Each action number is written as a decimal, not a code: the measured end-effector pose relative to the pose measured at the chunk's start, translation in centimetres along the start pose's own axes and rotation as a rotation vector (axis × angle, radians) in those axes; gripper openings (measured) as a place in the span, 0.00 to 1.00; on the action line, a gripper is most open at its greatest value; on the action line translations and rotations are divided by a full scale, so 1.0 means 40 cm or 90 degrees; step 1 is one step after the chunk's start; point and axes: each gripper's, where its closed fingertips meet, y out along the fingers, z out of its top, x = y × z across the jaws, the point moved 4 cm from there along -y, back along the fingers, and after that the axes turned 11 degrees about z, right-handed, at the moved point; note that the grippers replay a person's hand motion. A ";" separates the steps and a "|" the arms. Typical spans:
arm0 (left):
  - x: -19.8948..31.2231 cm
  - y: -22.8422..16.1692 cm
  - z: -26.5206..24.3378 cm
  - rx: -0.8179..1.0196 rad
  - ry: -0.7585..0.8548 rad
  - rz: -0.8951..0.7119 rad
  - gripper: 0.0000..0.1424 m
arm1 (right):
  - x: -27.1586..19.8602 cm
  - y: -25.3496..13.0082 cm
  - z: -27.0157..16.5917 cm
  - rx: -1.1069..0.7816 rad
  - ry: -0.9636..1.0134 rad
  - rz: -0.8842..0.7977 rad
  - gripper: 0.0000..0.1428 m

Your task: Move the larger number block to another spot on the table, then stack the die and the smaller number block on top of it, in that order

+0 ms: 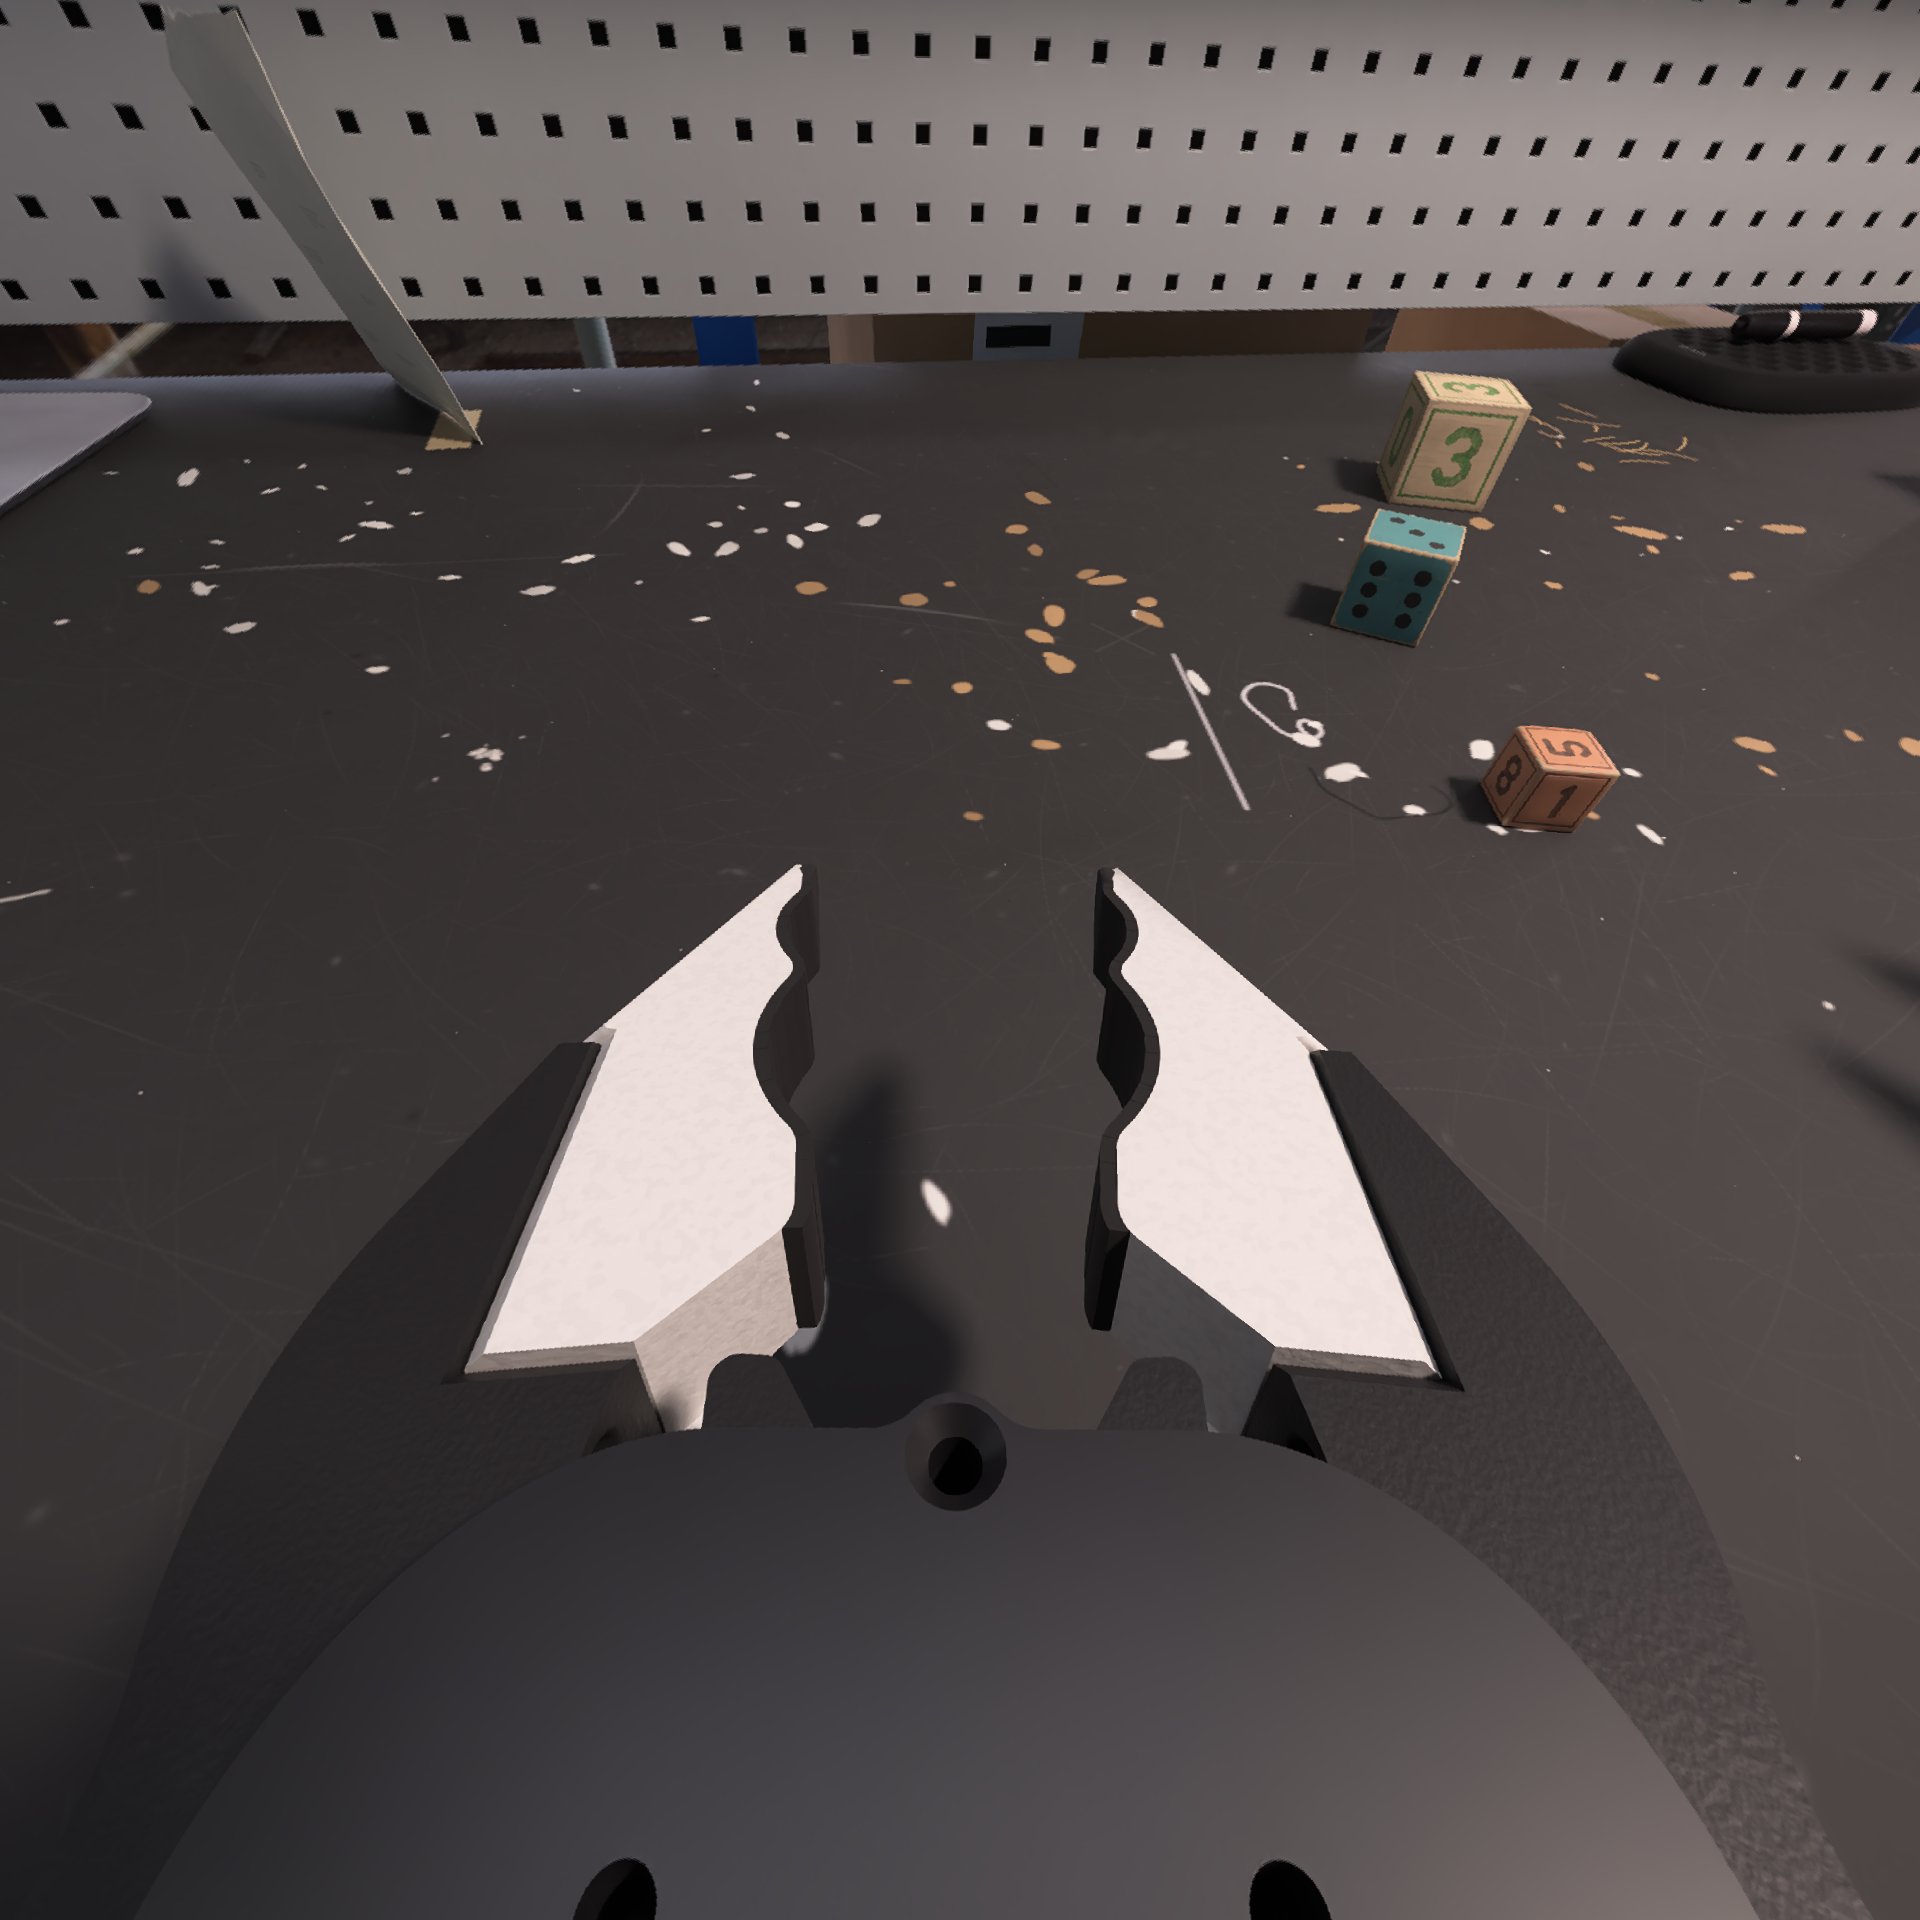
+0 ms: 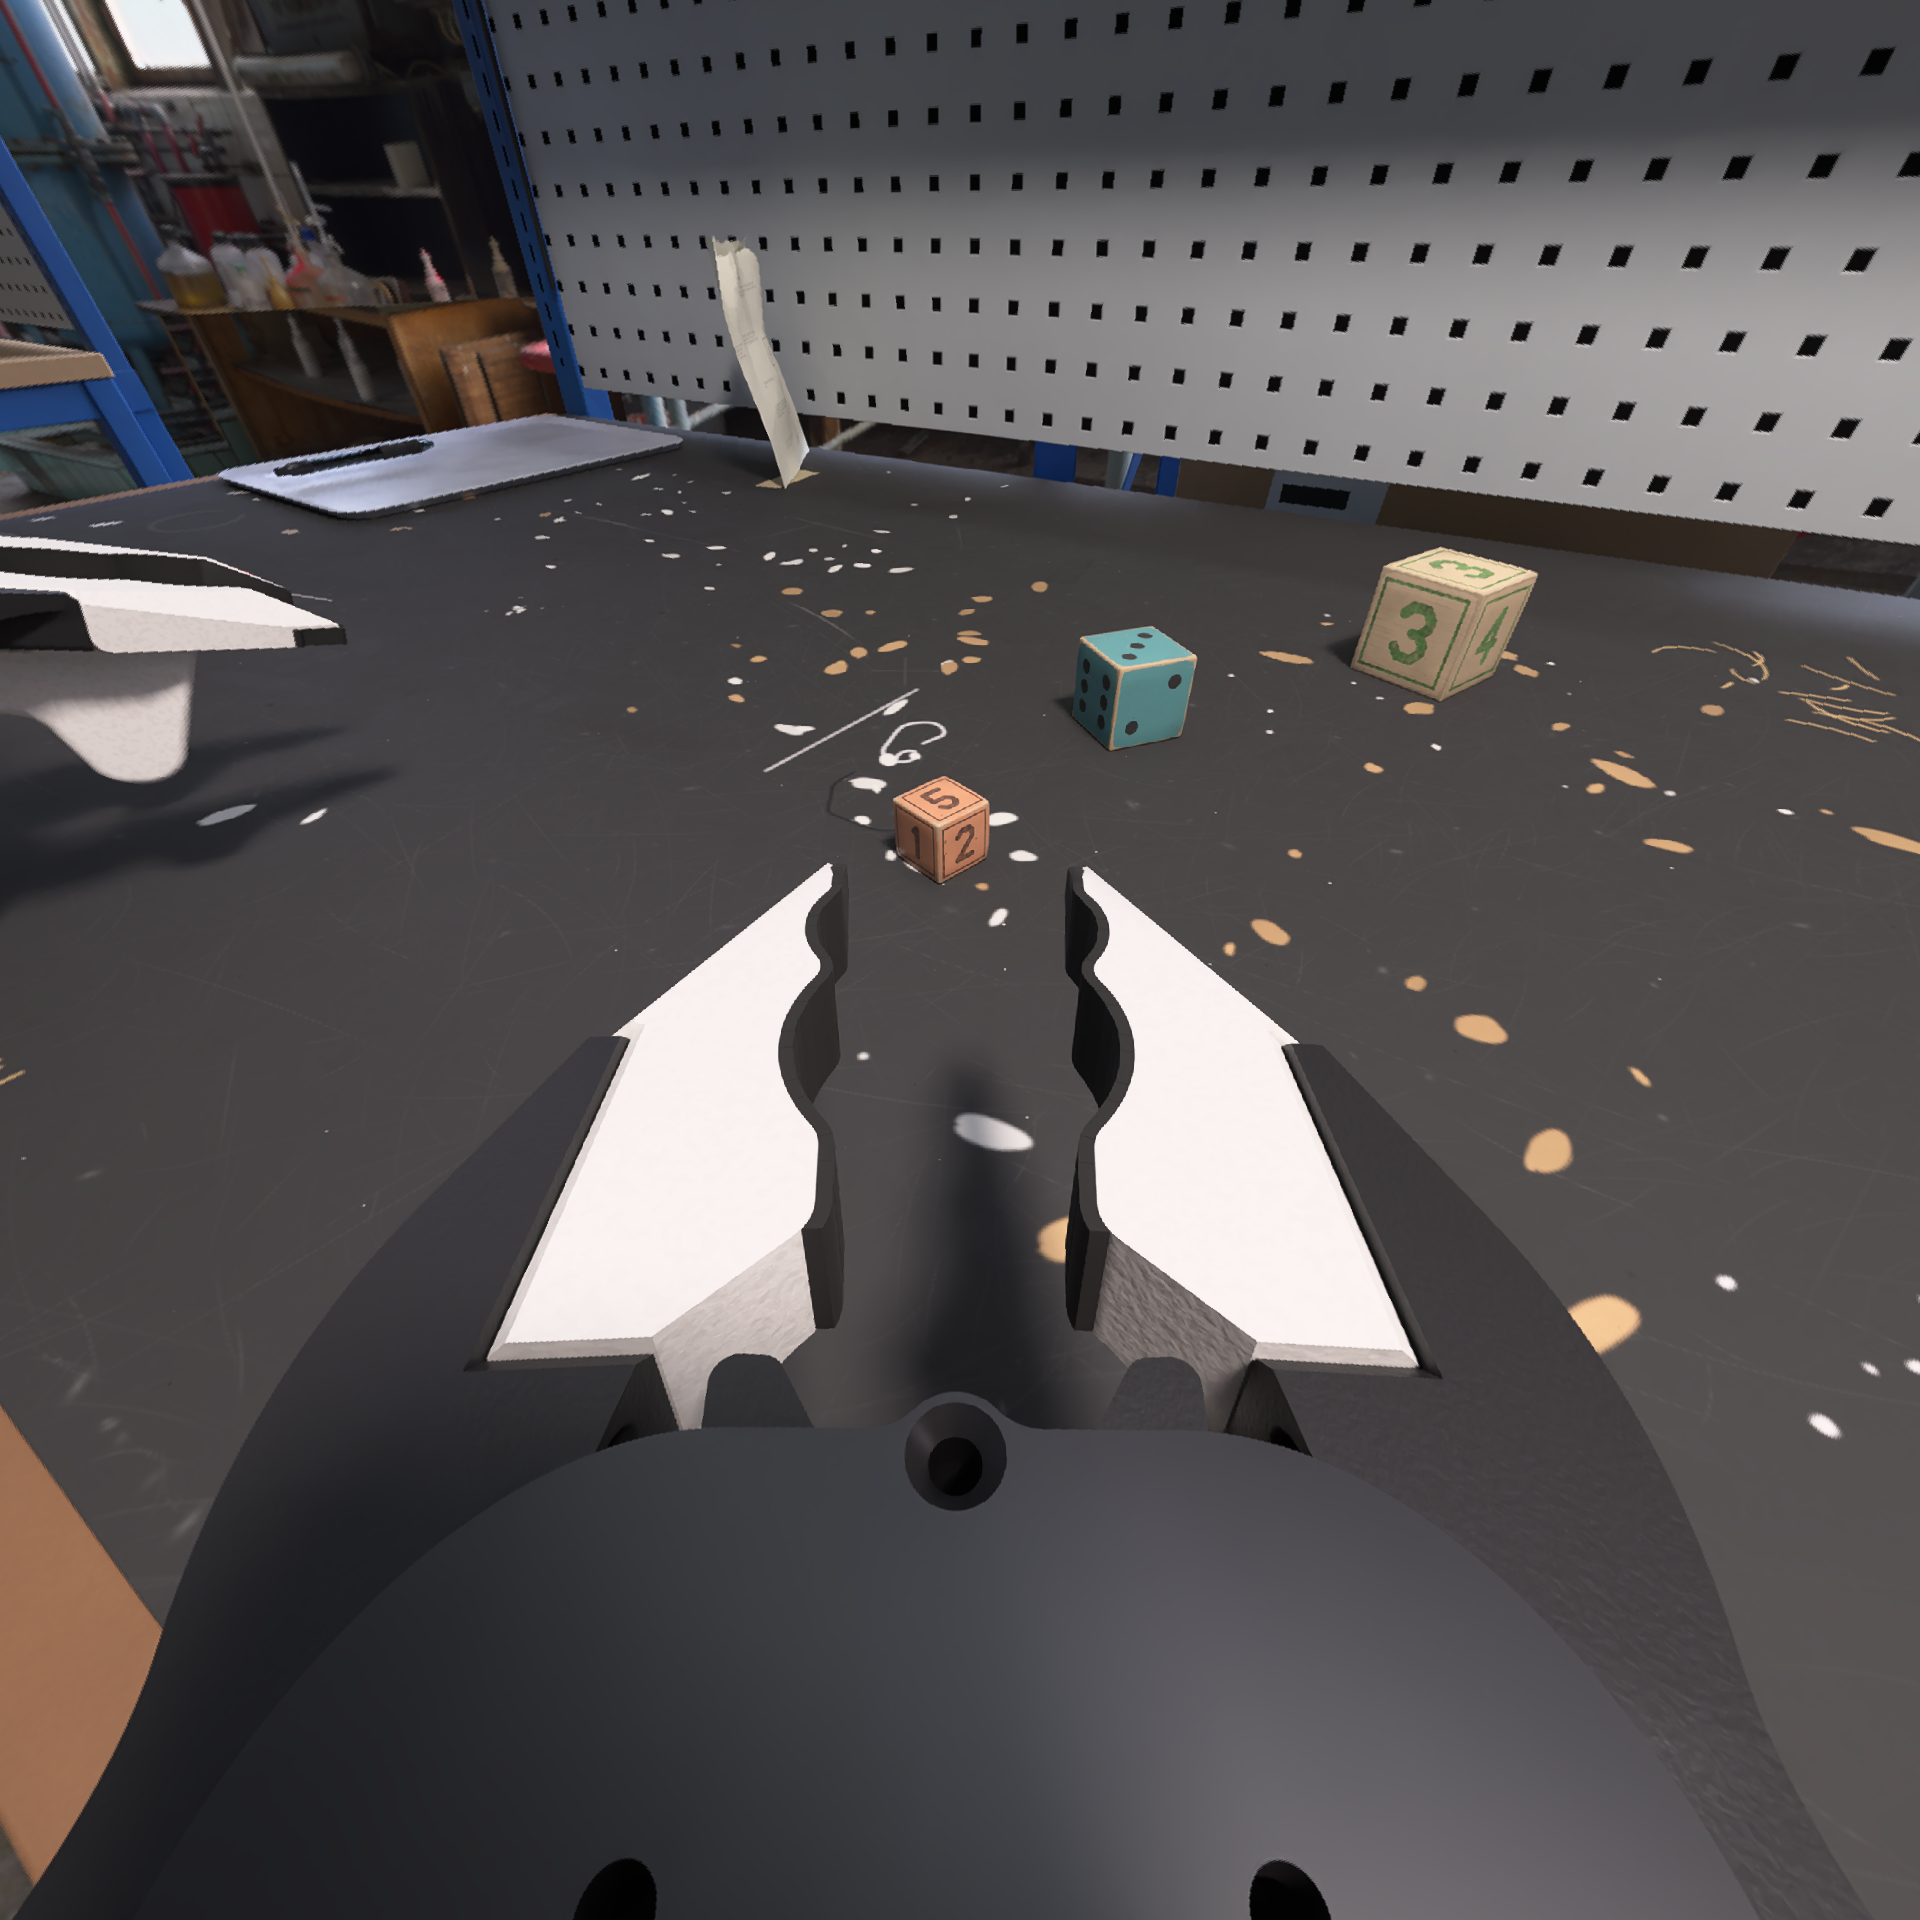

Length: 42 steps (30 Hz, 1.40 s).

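Observation:
The larger number block (image 1: 1452,442) is pale wood with green digits and stands far right on the dark table; it also shows in the right wrist view (image 2: 1444,621). The teal die (image 1: 1401,577) (image 2: 1135,686) sits just in front of it. The smaller orange number block (image 1: 1548,779) (image 2: 940,828) lies nearer, just beyond my right gripper's tips. My left gripper (image 1: 956,883) is open and empty over bare table, well left of the blocks. My right gripper (image 2: 954,883) is open and empty. The left gripper's fingers (image 2: 166,613) show at the far left.
A grey pegboard (image 1: 1039,156) (image 2: 1247,260) walls the back edge. A paper strip (image 1: 312,229) (image 2: 758,353) leans against it. A grey flat plate (image 2: 447,462) lies back left. A black round pad (image 1: 1777,364) sits back right. Paint specks cover the table (image 1: 623,831).

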 end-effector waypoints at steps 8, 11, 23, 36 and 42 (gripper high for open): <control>0.001 -0.004 0.002 0.010 0.002 0.000 0.37 | 0.019 0.019 0.012 -0.031 -0.034 0.013 0.36; 0.005 -0.003 0.001 0.007 0.008 -0.006 0.37 | 0.103 0.057 0.070 -0.084 -0.142 0.006 0.41; 0.021 0.001 -0.003 -0.003 0.034 -0.022 0.38 | 0.651 0.445 0.208 -0.558 -0.312 0.177 0.51; 0.031 -0.001 -0.004 -0.003 0.050 -0.032 0.38 | 0.754 0.637 0.067 -0.552 -0.256 0.269 0.47; 0.031 -0.003 -0.004 0.001 0.052 -0.030 0.38 | 0.773 0.617 0.040 -0.558 -0.260 0.262 0.45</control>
